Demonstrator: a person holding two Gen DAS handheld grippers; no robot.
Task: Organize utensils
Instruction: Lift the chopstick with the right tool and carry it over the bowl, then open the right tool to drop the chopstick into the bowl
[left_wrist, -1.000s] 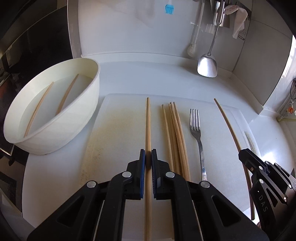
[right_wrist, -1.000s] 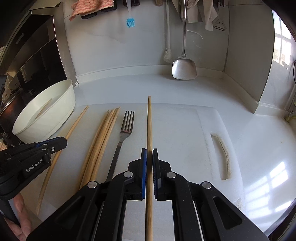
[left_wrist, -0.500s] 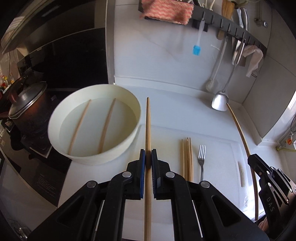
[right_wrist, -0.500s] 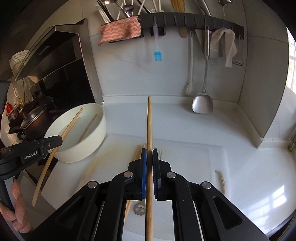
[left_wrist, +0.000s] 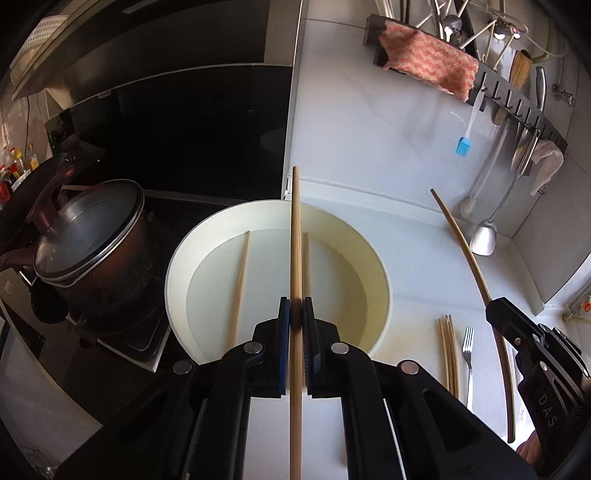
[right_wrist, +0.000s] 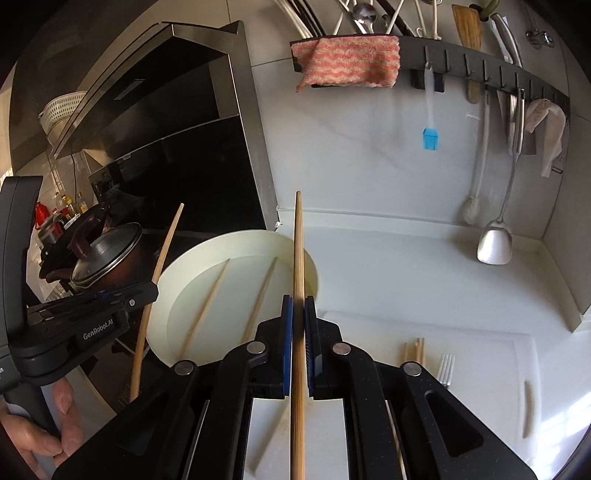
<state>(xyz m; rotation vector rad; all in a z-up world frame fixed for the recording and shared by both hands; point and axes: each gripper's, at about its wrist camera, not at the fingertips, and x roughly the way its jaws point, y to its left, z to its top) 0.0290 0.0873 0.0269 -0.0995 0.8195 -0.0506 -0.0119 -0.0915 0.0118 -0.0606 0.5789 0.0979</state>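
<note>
My left gripper (left_wrist: 295, 314) is shut on a wooden chopstick (left_wrist: 295, 240) and hangs over the white bowl (left_wrist: 177, 280). Two chopsticks lie in the bowl, one (left_wrist: 240, 280) plain to see and the other (left_wrist: 306, 266) partly hidden behind the held one. My right gripper (right_wrist: 298, 314) is shut on another chopstick (right_wrist: 298, 251), whose tip reaches over the bowl's right rim (right_wrist: 236, 243). Each gripper also shows in the other's view, the right gripper (left_wrist: 495, 310) and the left gripper (right_wrist: 147, 291). Several chopsticks (left_wrist: 448, 354) and a fork (left_wrist: 468, 354) lie on the white cutting board (right_wrist: 480, 350).
A dark pot with a glass lid (left_wrist: 88, 236) stands on the stove just left of the bowl. On the back wall a rail holds a striped cloth (right_wrist: 347, 59), a blue brush (right_wrist: 430, 138) and a metal spatula (right_wrist: 495, 243). A person's hand (right_wrist: 37, 435) grips the left tool.
Both grippers have risen from the cutting board with their chopsticks and swung left to the bowl. The pot and stove have come into view.
</note>
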